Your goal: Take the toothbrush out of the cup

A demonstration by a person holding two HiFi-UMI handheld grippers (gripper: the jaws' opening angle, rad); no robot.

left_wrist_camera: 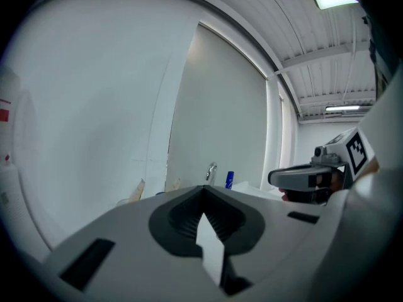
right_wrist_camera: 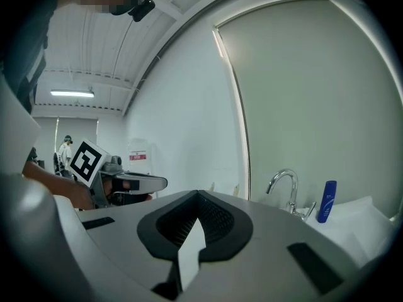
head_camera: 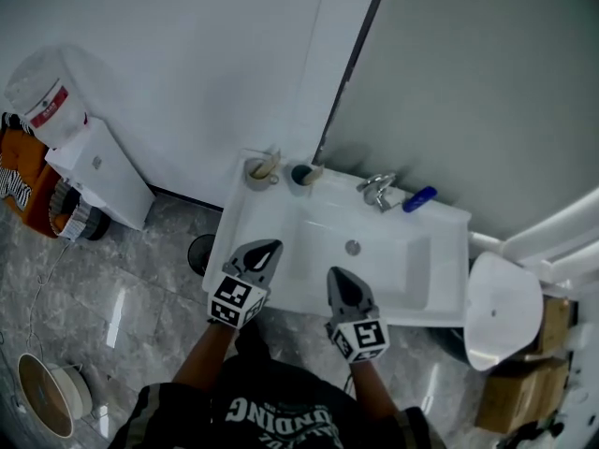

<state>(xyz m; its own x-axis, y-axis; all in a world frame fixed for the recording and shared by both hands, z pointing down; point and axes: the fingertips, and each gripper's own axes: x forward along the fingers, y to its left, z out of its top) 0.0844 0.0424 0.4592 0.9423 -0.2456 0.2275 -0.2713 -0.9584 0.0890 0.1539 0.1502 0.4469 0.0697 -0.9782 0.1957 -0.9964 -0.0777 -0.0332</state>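
Note:
Two cups stand at the back left corner of the white sink (head_camera: 281,279): a pale cup (head_camera: 259,170) and a dark cup (head_camera: 301,174), each with a toothbrush leaning out of it. In the left gripper view only the brush tops (left_wrist_camera: 137,190) show above the jaws. My left gripper (head_camera: 270,247) hovers over the sink's front left rim, shut and empty, well short of the cups. Beside it, over the front edge of the basin, my right gripper (head_camera: 337,274) is also shut with nothing in it. From the right gripper view the left gripper (right_wrist_camera: 129,182) shows at the left.
A chrome faucet (head_camera: 377,191) and a blue bottle (head_camera: 419,198) stand at the sink's back right. A white cabinet (head_camera: 98,171) with a water jug (head_camera: 42,96) is at the left wall. A white seat (head_camera: 504,309) and cardboard boxes (head_camera: 524,382) lie to the right.

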